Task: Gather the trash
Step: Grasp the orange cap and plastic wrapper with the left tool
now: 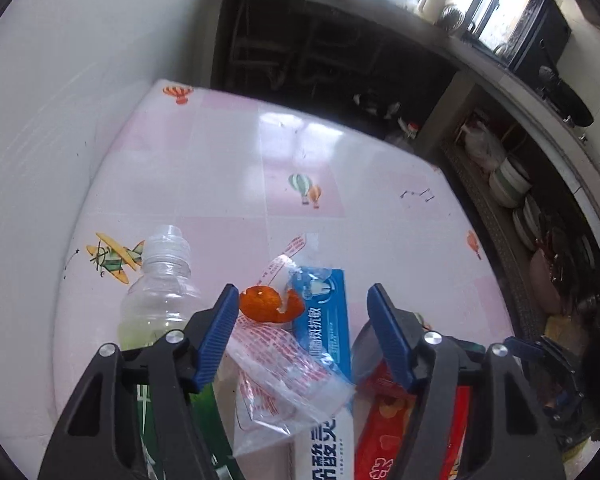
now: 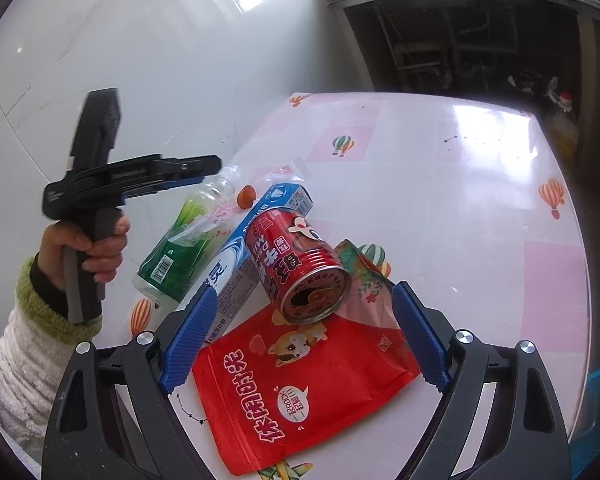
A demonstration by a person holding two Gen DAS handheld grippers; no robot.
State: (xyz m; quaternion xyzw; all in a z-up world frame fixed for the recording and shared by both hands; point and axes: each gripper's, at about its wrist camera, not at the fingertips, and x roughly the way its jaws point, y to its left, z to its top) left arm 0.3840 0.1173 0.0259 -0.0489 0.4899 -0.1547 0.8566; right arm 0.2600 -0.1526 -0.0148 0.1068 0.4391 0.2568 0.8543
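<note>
Left tool (image 1: 302, 300): jaws apart at a middling gap with nothing pinched; it hangs over the pile, and the orange peel (image 1: 270, 305) and crumpled clear wrapper (image 1: 284, 376) show in the gap between its blue fingers (image 1: 216, 332).
Right tool (image 2: 300, 320): jaws spread wide and gripping nothing; the red can (image 2: 300, 264) lies between and beyond its fingers.
Landmark: red can, lying on its side on the bench (image 2: 480, 200), open end facing the right tool.
Red snack pouch (image 2: 300, 392): flat on the bench, on the near side of the can and touching it.
Toothpaste box (image 2: 260, 220): blue and white, just left of the can, running away from the camera.
Plastic bottle (image 2: 184, 236): green label, capless, lying left of the box, farther from the can.
Orange peel: beyond the can, by the far end of the box, beside the bottle's neck.
Clear wrapper: draped over box and bottle, left of the can.
Hand (image 2: 88, 248): grips the left tool's handle, well left of the can; fuzzy white sleeve (image 2: 16, 352) with a green cuff.
</note>
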